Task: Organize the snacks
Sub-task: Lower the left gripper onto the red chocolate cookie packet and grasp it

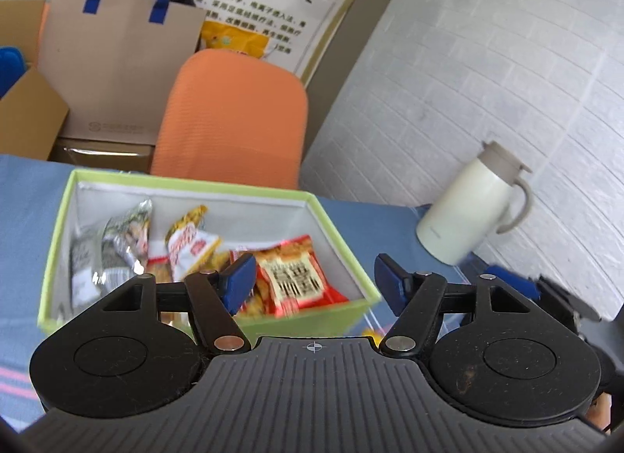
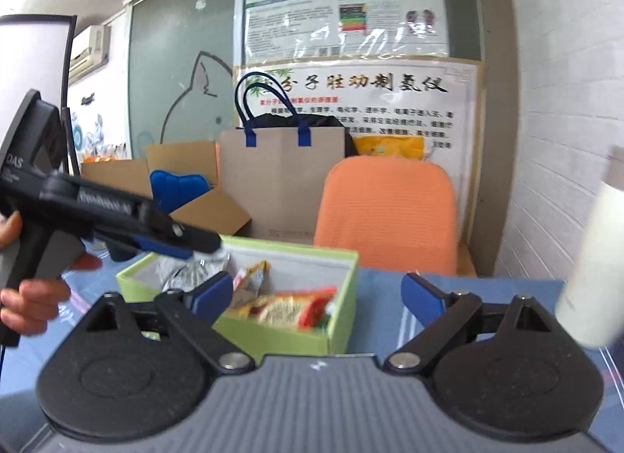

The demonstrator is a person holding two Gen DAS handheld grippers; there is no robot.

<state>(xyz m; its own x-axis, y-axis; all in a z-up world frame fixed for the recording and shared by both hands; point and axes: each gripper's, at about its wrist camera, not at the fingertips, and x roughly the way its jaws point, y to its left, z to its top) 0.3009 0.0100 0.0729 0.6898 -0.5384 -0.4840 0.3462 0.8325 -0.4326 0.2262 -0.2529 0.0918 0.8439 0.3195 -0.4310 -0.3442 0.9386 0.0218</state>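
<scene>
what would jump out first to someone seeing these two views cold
The light green box on the blue tablecloth, with shiny snack packets heaped inside, a red one nearest the front. Right behind it stands an orange chair back, the loudest colour in the room. To the right of the box a white jug stands by the brick-pattern wall, and both tools are empty and open.

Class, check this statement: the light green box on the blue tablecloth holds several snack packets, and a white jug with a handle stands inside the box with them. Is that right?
Not quite. The light green box on the blue tablecloth does hold several snack packets, but the white jug with a handle stands outside it, on the cloth to the box's right. The left wrist view shows this.
</scene>
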